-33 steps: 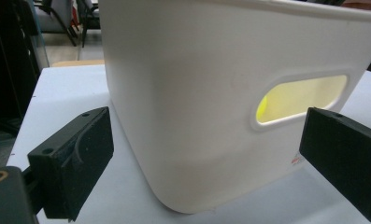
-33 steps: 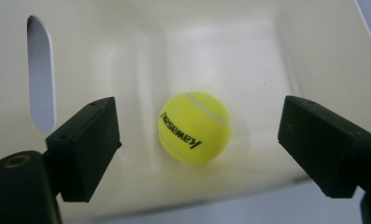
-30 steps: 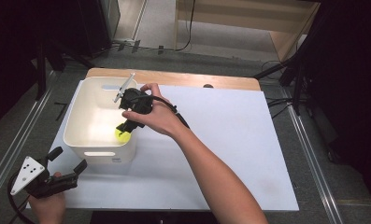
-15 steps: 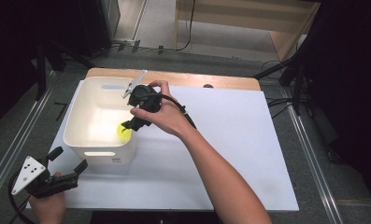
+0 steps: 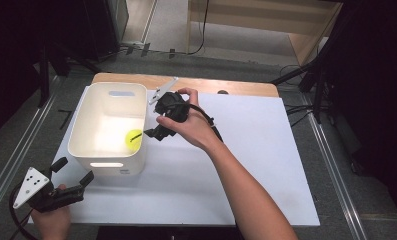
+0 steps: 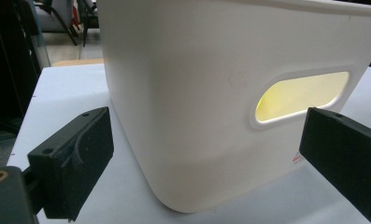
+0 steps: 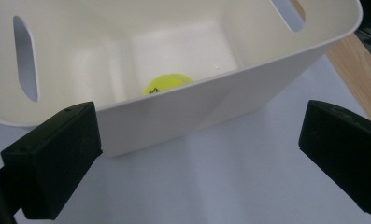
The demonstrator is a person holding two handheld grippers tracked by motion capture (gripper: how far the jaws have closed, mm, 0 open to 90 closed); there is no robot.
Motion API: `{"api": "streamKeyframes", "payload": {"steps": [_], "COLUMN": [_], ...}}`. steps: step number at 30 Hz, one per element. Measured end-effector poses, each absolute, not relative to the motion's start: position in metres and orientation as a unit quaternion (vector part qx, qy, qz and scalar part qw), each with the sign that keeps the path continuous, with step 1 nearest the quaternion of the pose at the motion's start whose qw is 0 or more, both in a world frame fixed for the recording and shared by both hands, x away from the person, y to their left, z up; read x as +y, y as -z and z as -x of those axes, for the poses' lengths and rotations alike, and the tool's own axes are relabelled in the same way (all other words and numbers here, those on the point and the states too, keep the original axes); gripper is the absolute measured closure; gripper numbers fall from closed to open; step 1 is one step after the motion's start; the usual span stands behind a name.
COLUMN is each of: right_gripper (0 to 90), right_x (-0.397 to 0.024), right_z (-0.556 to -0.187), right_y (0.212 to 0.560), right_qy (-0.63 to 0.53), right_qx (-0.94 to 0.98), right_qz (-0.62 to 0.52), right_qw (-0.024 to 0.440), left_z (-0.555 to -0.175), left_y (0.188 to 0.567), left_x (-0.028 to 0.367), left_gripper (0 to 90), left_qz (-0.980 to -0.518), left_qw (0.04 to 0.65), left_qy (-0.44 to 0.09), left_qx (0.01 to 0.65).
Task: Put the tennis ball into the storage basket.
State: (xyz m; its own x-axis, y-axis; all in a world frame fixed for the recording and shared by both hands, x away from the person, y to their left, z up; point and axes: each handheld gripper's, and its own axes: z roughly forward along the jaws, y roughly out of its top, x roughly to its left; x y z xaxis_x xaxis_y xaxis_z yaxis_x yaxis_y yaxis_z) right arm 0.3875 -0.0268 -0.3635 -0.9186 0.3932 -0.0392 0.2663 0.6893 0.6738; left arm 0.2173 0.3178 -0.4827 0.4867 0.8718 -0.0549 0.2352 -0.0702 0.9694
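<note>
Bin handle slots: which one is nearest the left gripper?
The slot in the bin wall facing the person, glowing yellowish, sits just beyond the left gripper. The other slot is in the far wall.

table (image 5: 266,150): white top, wood strip (image 5: 246,88) along far edge | floor (image 5: 236,40): grey, cables (image 5: 201,35) | wooden furniture (image 5: 266,20) beyond far edge | metal rails (image 5: 336,165) along left and right edges | surroundings dark

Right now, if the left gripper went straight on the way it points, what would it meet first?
Most likely the near wall of the white bin, beside its handle slot; the left gripper stands open and faces that wall, though the depth is hard to judge.
</note>
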Motion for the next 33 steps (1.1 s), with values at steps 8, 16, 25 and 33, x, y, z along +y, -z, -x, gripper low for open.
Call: {"api": "streamKeyframes", "payload": {"steps": [8, 16, 25, 33], "right_gripper": [0.0, 0.0, 0.0, 0.0], "right_x": [-0.052, -0.074, -0.099, -0.120], "right_z": [-0.383, -0.377, -0.371, -0.364], "right_y": [0.369, 0.374, 0.387, 0.393], "right_qy": [-0.357, -0.367, -0.376, -0.387], "right_qx": [0.908, 0.897, 0.888, 0.876], "right_qz": [-0.199, -0.220, -0.241, -0.262], "right_qw": [0.095, 0.105, 0.109, 0.120], "left_z": [-0.218, -0.218, -0.218, -0.218], "left_y": [0.483, 0.483, 0.483, 0.483], "left_x": [0.318, 0.318, 0.317, 0.317], "left_gripper": [2.9, 2.9, 2.8, 2.9], "left_qz": [-0.671, -0.672, -0.672, -0.672], "left_qw": [0.542, 0.541, 0.541, 0.540], "left_qy": [-0.294, -0.294, -0.294, -0.295], "left_qx": [0.412, 0.411, 0.412, 0.412]}}
